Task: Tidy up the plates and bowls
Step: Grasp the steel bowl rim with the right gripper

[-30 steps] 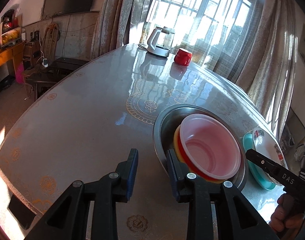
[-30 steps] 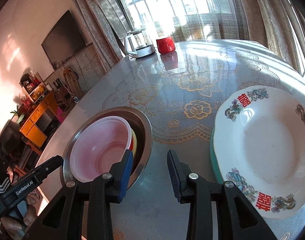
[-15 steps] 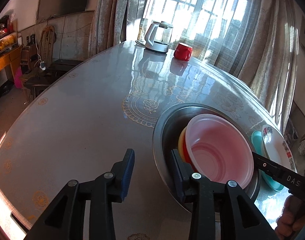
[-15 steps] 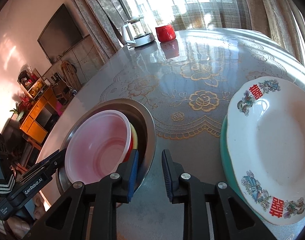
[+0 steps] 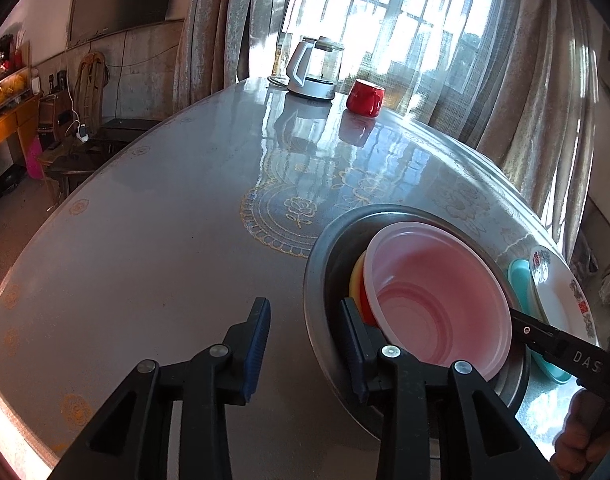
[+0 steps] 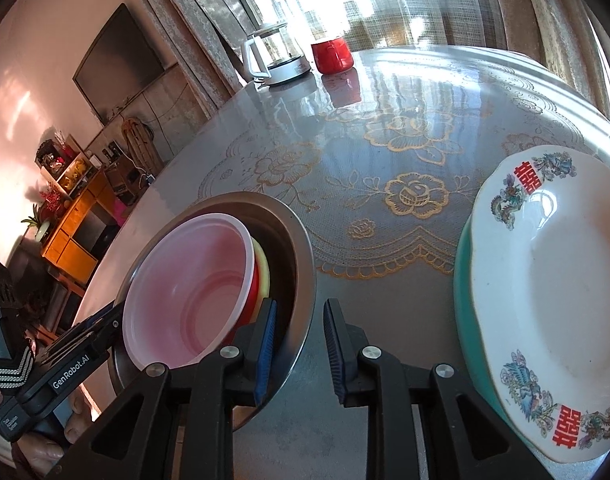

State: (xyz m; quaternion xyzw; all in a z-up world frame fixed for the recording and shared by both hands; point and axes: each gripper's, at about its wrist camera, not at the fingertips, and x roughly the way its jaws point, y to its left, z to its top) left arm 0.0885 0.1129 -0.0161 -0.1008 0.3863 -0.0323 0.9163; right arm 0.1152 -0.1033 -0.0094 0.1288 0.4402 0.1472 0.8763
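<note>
A steel bowl stands on the table and holds a pink plastic bowl nested on yellow and red ones. My left gripper straddles its near rim, one finger inside and one outside, with bare table showing beside the outer pad. My right gripper has closed in on the opposite rim, inner finger in the bowl, outer one at the rim's edge. A white patterned plate lies on a teal plate to the right.
A glass kettle and a red mug stand at the far side by the curtained window. A hand holds the right gripper's handle. The round table's edge curves away to the left above chairs and floor.
The right jaws narrowed around the steel bowl's rim. The left jaws widened a little. Both grippers edged down and closer to the bowl.
</note>
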